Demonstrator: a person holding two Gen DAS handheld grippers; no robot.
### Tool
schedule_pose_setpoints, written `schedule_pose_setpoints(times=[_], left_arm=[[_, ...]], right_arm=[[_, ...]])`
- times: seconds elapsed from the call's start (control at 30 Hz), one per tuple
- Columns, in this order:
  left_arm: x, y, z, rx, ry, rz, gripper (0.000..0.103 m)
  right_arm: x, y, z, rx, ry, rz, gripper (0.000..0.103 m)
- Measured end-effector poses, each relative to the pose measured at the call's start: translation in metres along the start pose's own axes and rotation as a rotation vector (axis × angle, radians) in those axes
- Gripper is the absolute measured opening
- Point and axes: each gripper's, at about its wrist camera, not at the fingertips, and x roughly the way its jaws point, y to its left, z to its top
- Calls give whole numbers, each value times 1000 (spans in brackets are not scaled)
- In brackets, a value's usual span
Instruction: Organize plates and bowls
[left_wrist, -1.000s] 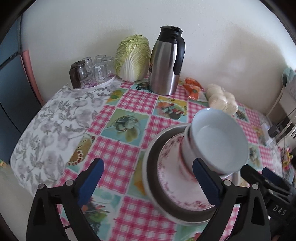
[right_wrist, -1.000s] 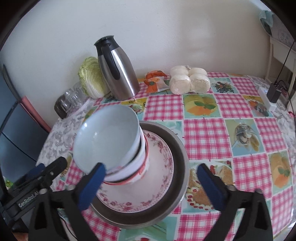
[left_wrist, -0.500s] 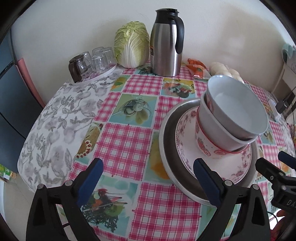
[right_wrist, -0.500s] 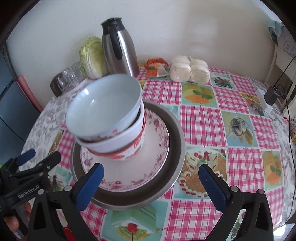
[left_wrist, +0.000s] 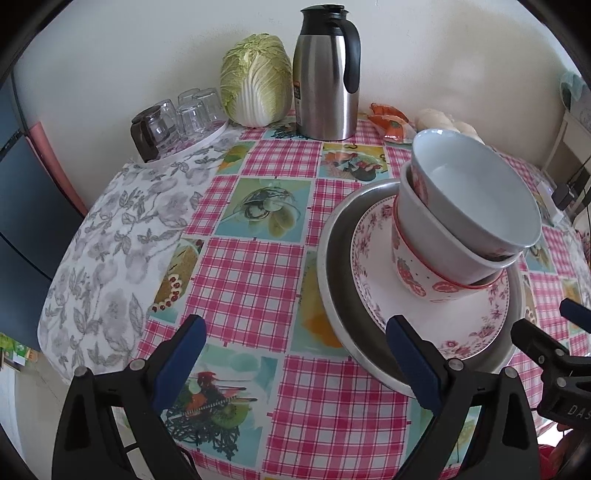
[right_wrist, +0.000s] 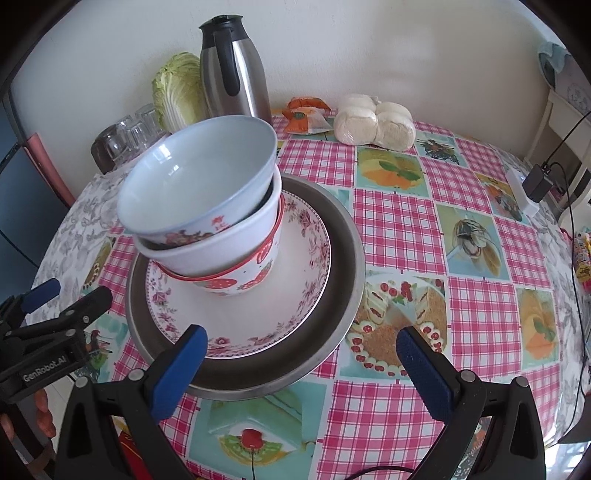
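A stack stands near the table's front edge: a metal plate (left_wrist: 332, 280) (right_wrist: 343, 258), a floral plate (left_wrist: 373, 258) (right_wrist: 295, 295) on it, then three nested bowls. The bottom bowl (left_wrist: 417, 284) (right_wrist: 236, 280) has red strawberries, the middle bowl (left_wrist: 436, 243) (right_wrist: 221, 251) is white, and the tilted top bowl (left_wrist: 480, 199) (right_wrist: 199, 184) is pale blue inside. My left gripper (left_wrist: 295, 354) is open and empty, in front of the stack's left side. My right gripper (right_wrist: 303, 354) is open and empty, over the stack's front rim. Each gripper shows in the other's view.
At the back by the wall stand a steel thermos jug (left_wrist: 327, 70) (right_wrist: 234, 66), a cabbage (left_wrist: 255, 77), a tray of glasses (left_wrist: 177, 122), an orange packet (right_wrist: 306, 114) and bagged buns (right_wrist: 373, 122). A power adapter with cable (right_wrist: 535, 181) lies at the right edge.
Both grippers have pulled back and up from the stack. The stack now sits farther from the cameras and the bowls look less tilted.
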Motion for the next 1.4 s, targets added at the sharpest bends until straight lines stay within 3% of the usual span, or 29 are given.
schedule_pose_setpoints(times=[0.47,1.4], left_arm=[[-2,-12,0,74,-10,-8,98],[4,-11,-1,65,17,14,98]], right_arm=[[0,-2,1,4,6,-4,103],[2,-4,1,3,15,-9,103]])
